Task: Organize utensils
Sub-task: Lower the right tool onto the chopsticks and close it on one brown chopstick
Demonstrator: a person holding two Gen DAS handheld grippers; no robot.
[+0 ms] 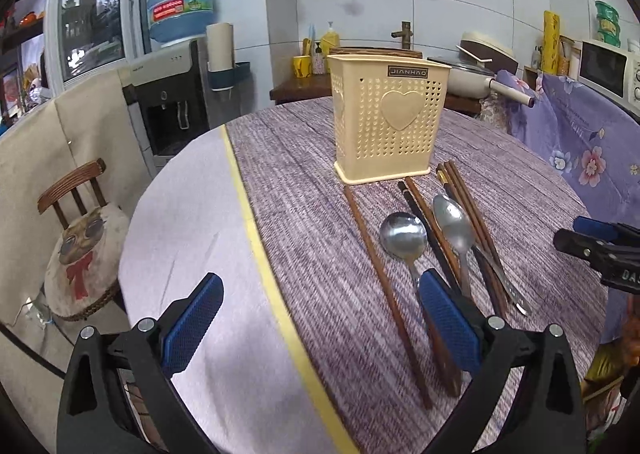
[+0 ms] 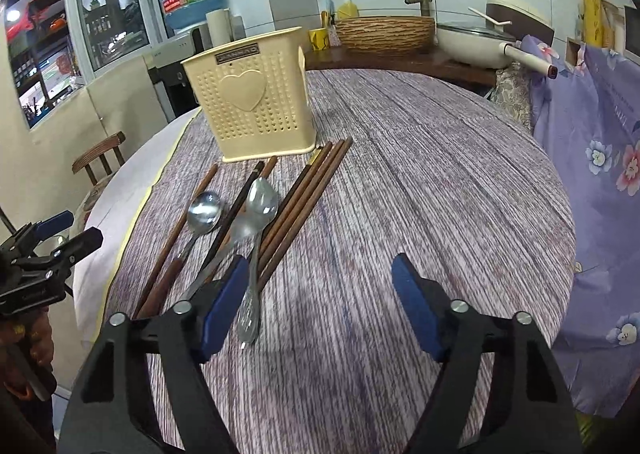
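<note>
A cream perforated utensil holder (image 1: 390,125) (image 2: 250,101) with a heart on its side stands upright on the round table (image 2: 400,173). In front of it lie two metal spoons (image 1: 402,238) (image 1: 454,217) among several brown chopsticks (image 1: 476,213), and one chopstick (image 1: 376,266) lies apart on the left. My left gripper (image 1: 320,318) is open above the table's near edge; its right finger (image 1: 448,322) hides the spoon handles. My right gripper (image 2: 318,274) is open over bare cloth, its left finger (image 2: 226,302) beside the long spoon (image 2: 262,199). Nothing sits between either pair of fingers.
A wooden chair (image 1: 76,189) with a cushion stands left of the table, beyond it a water dispenser (image 1: 172,101). Floral purple cloth (image 2: 592,125) drapes along the right. A counter behind holds a woven basket (image 2: 384,33) and a white pan (image 2: 472,41).
</note>
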